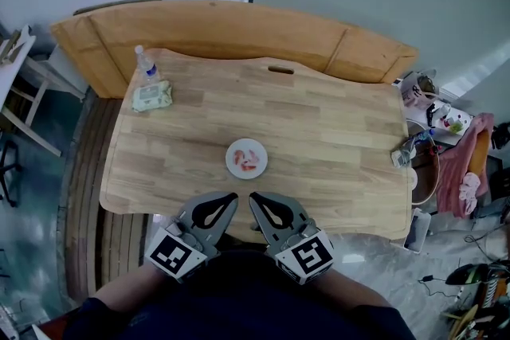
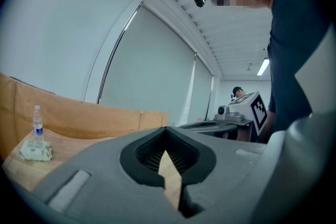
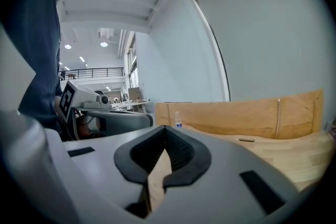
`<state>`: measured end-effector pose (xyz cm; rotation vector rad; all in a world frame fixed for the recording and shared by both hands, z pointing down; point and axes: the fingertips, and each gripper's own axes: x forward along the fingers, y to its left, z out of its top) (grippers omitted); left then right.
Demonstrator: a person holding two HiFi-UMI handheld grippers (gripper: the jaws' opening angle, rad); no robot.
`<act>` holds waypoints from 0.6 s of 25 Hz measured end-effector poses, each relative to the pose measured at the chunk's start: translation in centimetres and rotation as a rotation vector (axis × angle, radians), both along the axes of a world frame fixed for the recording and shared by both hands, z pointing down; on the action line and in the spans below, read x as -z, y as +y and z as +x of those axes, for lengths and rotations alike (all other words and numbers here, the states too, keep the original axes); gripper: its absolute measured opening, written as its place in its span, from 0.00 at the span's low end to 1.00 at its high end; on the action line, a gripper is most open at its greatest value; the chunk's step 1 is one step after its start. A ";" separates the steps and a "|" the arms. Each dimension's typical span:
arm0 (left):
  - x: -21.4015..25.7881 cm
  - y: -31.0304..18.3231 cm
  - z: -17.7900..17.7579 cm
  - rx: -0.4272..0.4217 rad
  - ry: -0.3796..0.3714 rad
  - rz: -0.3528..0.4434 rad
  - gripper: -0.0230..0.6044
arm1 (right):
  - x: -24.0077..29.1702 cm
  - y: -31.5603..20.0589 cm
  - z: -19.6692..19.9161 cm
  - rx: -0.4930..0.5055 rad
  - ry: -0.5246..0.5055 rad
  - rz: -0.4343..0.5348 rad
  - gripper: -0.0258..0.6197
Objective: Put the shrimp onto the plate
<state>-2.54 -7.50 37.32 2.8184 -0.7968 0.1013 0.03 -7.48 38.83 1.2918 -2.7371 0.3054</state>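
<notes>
A small white plate (image 1: 236, 149) sits near the middle of the wooden table (image 1: 335, 131), with pink shrimp (image 1: 249, 162) lying on it. Both grippers hover at the table's front edge, close to the person's body and just short of the plate. My left gripper (image 1: 233, 197) is shut with nothing between its jaws, and its tips meet in the left gripper view (image 2: 167, 128). My right gripper (image 1: 253, 197) is also shut and empty, tips together in the right gripper view (image 3: 165, 128). Neither gripper view shows the plate, which the jaws hide.
A water bottle (image 1: 143, 64) and a pack of wipes (image 1: 151, 96) stand at the table's far left corner. A curved wooden board (image 1: 239, 24) leans behind the table. A small device with cables (image 1: 401, 156) sits on the right edge, and clutter fills the floor at the right.
</notes>
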 end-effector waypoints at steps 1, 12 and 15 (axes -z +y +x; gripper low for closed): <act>0.0 0.2 0.0 -0.006 -0.002 0.000 0.04 | 0.0 0.2 0.0 -0.001 0.001 0.004 0.06; 0.1 0.9 0.9 -0.031 -0.014 0.007 0.04 | 0.1 0.8 0.6 -0.028 -0.037 0.010 0.05; 0.2 1.1 1.0 -0.033 -0.015 0.009 0.04 | 0.1 1.1 0.6 -0.030 -0.035 0.007 0.05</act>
